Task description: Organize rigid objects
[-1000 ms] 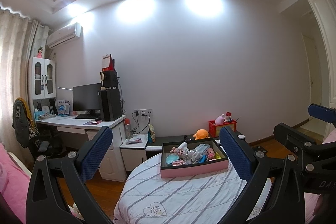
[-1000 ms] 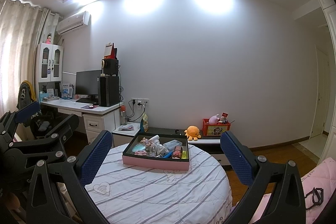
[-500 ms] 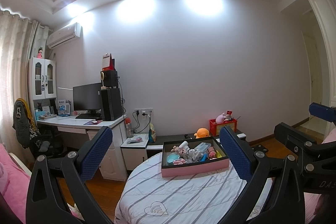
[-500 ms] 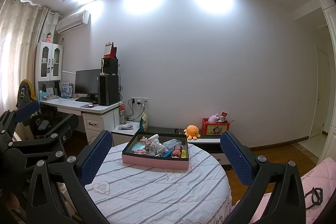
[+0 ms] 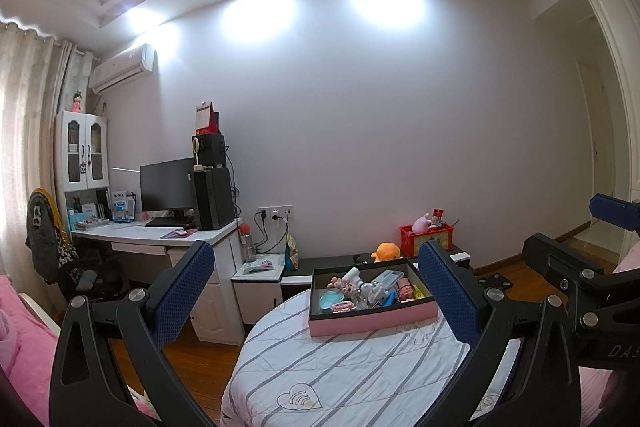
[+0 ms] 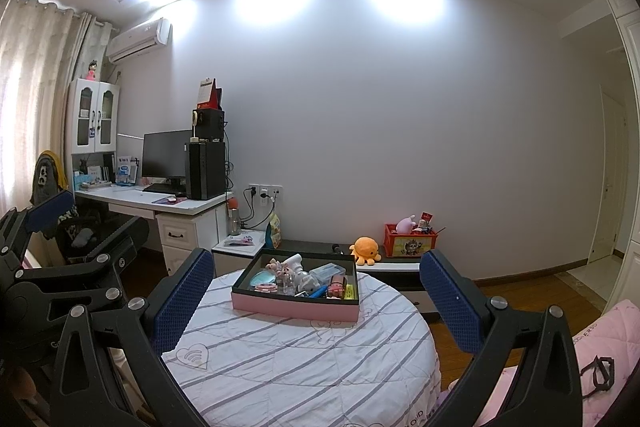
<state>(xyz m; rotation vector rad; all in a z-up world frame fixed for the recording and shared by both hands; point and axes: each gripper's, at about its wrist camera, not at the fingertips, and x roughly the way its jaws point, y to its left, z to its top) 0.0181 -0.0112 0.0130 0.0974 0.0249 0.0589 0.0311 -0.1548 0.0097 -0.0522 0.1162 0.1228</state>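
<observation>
Left tool (image 5: 316, 281): held above the near edge of the round tabletop (image 5: 360, 375), jaws spread wide, nothing between the blue pads (image 5: 182, 293). Right tool (image 6: 316, 281): same condition, jaws fully apart and empty, raised over the near side of the tabletop. Each tool shows in the other's view: the right tool at 3 o'clock in the left wrist view, the left tool at 9 o'clock in the right wrist view. The tabletop carries a white cloth with grey stripes and heart motifs. The pink-sided tray (image 5: 372, 321) with a dark interior sits on the far part of the tabletop, toward 12 o'clock from both tools and well apart from them. Loose rigid objects (image 6: 304, 281) lie heaped inside the tray: a round teal item, a clear case, small figures, a blue piece, a yellow piece; finer identification cannot be made. Beyond the tabletop, a low dark bench along the wall holds an orange plush toy (image 6: 366, 249) and a red crate (image 6: 410, 245). A white desk (image 5: 160, 237) with monitor and computer tower stands at 10 o'clock.
</observation>
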